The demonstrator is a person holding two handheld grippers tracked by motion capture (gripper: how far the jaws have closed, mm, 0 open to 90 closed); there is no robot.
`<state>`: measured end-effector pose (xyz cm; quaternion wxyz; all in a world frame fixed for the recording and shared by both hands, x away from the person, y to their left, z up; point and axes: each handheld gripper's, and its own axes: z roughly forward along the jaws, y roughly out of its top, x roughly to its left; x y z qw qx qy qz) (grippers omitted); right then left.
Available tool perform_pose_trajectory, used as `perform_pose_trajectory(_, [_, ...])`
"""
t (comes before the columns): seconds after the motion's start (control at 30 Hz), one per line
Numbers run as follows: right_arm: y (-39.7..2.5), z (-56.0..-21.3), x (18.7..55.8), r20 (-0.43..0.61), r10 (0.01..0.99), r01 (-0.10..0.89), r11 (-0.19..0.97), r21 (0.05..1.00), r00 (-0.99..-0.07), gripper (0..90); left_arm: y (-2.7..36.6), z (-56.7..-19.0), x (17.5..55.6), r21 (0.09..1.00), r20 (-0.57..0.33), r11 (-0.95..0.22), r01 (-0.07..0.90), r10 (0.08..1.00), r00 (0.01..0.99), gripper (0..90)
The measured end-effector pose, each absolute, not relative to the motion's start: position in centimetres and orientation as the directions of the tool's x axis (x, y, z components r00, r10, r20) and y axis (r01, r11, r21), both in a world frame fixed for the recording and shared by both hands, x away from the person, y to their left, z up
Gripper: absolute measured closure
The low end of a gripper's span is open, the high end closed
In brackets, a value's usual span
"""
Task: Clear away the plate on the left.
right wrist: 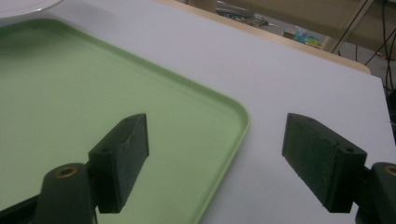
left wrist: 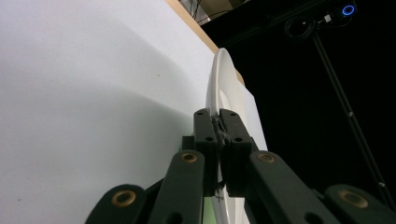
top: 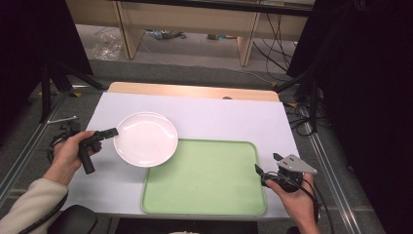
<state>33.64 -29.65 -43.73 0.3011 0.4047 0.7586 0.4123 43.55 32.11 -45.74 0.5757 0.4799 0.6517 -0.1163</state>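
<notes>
While the white-covered rectangular table (top: 204, 122) carries a flat light-green plastic tray (top: 204, 178) at its near edge, I see the round white ceramic plate (top: 146, 139) overlapping the tray's far-left corner. My left gripper (top: 113, 131) pinches the plate's left rim; my right gripper (top: 260, 173) hangs wide open by the tray's right edge.

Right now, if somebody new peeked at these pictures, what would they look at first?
Probably the white plate, left of the table's middle, with the left gripper shut on its left rim and its lower right edge over a corner of the green tray. The tray lies bare at the near side of the white table, with the right gripper open by its right edge.
</notes>
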Motion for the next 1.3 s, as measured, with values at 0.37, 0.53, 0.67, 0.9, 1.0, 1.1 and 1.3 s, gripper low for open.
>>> perform_pose_trajectory(0.37, [-29.7,-43.8,33.7,-0.137,0.863,0.350,0.336,0.875,-0.487,23.6,31.2,-45.4,44.0,0.403,-0.862,0.496,0.769,0.487,0.138,86.4])
perform_pose_trajectory(0.53, [-29.7,-43.8,33.7,-0.137,0.863,0.349,0.335,0.875,-0.486,23.6,30.8,-45.5,44.1,0.408,-0.856,0.477,0.779,0.497,0.145,86.6])
perform_pose_trajectory(0.67, [-29.6,-43.7,33.6,-0.122,0.862,0.367,0.332,0.869,-0.492,23.6,30.1,-46.0,44.3,0.400,-0.852,0.467,0.789,0.507,0.132,87.2])
perform_pose_trajectory(0.9, [-29.7,-43.7,33.6,-0.122,0.862,0.367,0.332,0.869,-0.491,23.6,29.1,-46.0,44.6,0.403,-0.848,0.441,0.802,0.509,0.146,87.0])
perform_pose_trajectory(1.0, [-29.7,-43.7,33.7,-0.135,0.862,0.354,0.338,0.872,-0.489,23.6,28.7,-46.0,44.7,0.395,-0.845,0.420,0.817,0.516,0.143,87.2])
perform_pose_trajectory(1.1, [-29.7,-43.7,33.7,-0.136,0.861,0.353,0.338,0.872,-0.489,23.6,28.2,-46.2,44.9,0.398,-0.841,0.410,0.821,0.521,0.148,87.4])
perform_pose_trajectory(1.3, [-29.6,-43.7,33.6,-0.123,0.862,0.366,0.333,0.869,-0.492,23.6,25.9,-46.6,45.6,0.400,-0.818,0.351,0.847,0.554,0.157,87.3])
